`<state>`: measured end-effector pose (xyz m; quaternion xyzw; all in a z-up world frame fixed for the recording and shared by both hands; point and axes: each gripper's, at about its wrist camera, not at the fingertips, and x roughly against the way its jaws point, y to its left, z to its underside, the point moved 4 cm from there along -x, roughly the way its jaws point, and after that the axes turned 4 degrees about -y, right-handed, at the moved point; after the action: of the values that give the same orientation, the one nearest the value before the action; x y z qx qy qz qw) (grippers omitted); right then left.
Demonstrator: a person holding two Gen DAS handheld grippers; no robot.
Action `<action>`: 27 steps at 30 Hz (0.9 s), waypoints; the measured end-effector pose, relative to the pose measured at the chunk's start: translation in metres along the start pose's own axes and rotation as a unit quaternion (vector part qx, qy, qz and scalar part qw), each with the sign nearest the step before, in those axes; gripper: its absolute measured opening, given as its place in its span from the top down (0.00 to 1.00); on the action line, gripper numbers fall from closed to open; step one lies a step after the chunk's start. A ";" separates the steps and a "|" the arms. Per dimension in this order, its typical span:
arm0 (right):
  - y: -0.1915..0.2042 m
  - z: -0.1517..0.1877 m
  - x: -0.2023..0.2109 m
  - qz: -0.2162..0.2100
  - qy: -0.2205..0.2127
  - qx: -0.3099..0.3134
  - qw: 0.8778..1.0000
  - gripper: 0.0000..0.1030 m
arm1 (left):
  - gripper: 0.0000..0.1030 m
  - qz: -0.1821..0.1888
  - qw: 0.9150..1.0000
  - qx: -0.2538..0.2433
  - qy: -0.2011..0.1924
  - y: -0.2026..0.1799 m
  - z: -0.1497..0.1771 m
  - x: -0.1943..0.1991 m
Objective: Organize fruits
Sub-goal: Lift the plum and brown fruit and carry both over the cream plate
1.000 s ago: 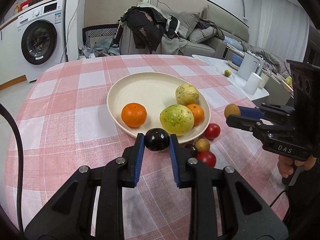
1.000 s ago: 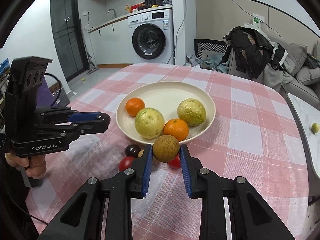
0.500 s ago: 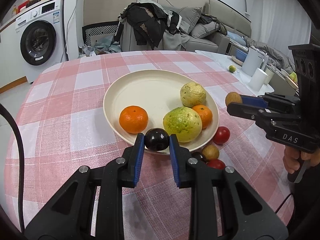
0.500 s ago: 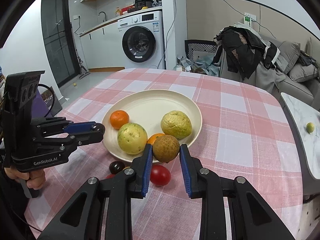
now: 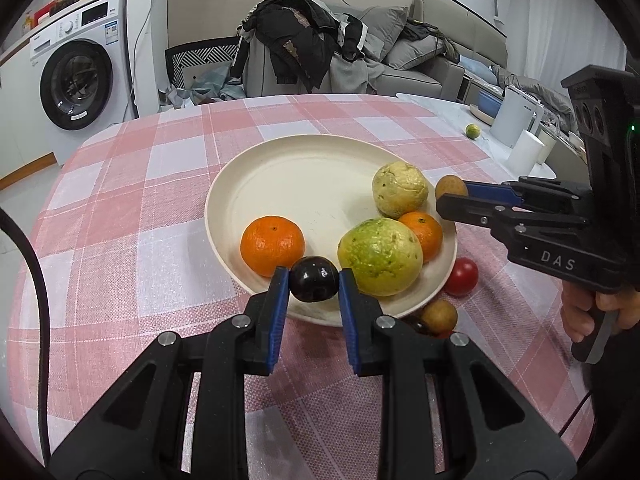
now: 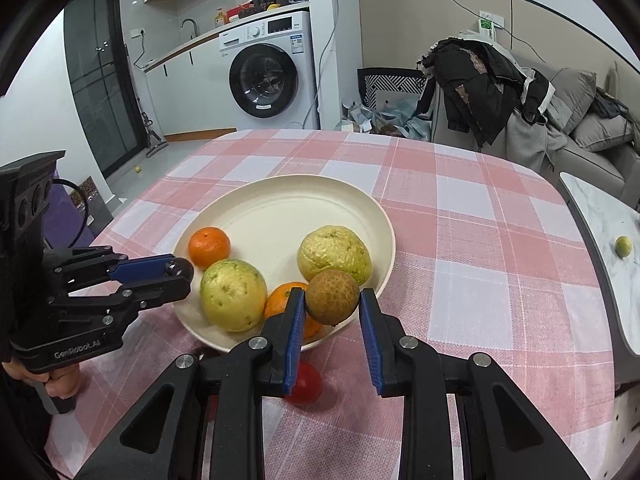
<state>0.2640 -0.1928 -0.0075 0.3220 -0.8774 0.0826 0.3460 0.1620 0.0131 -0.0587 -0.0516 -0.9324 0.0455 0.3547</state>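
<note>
A cream plate (image 5: 312, 188) on the pink checked tablecloth holds an orange (image 5: 273, 245), a green guava (image 5: 380, 262), a smaller orange (image 5: 422, 232) and a yellow guava (image 5: 400, 189). My left gripper (image 5: 314, 287) is shut on a dark plum (image 5: 314, 282) above the plate's near rim. My right gripper (image 6: 332, 300) is shut on a brown round fruit (image 6: 332, 296) over the plate's near right rim (image 6: 384, 280). On the cloth in front of the plate lie a red tomato (image 5: 462, 276) and another brown fruit (image 5: 439, 315).
A white side table (image 5: 452, 116) at the right carries a lime (image 5: 472, 131) and white containers (image 5: 516, 120). Beyond the table's far edge are a chair piled with clothes (image 5: 300, 40), a sofa and a washing machine (image 5: 76, 80). A hand (image 5: 588, 312) grips the right handle.
Both grippers have carried their fruit forward, from in front of the plate to over its near rim. The loose fruits on the cloth now lie behind the fingertips.
</note>
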 end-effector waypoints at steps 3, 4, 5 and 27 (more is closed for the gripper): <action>-0.002 -0.002 -0.006 0.004 0.003 -0.001 1.000 0.73 | 0.79 -0.001 1.000 -0.001 0.001 0.001 -0.001 -0.004; -0.002 -0.003 -0.008 0.004 0.004 -0.002 1.000 0.73 | 0.79 -0.001 1.000 -0.001 0.001 0.001 -0.001 -0.003; -0.003 -0.003 -0.009 0.005 0.005 -0.003 1.000 0.73 | 0.79 -0.001 1.000 -0.001 0.002 0.001 -0.002 -0.005; -0.003 -0.014 -0.030 0.003 0.015 -0.001 1.000 0.73 | 0.79 -0.012 1.000 -0.009 0.007 0.004 -0.009 -0.021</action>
<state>0.2897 -0.1746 -0.0175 0.3180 -0.8732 0.0872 0.3590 0.1839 0.0145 -0.0666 -0.0443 -0.9308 0.0322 0.3614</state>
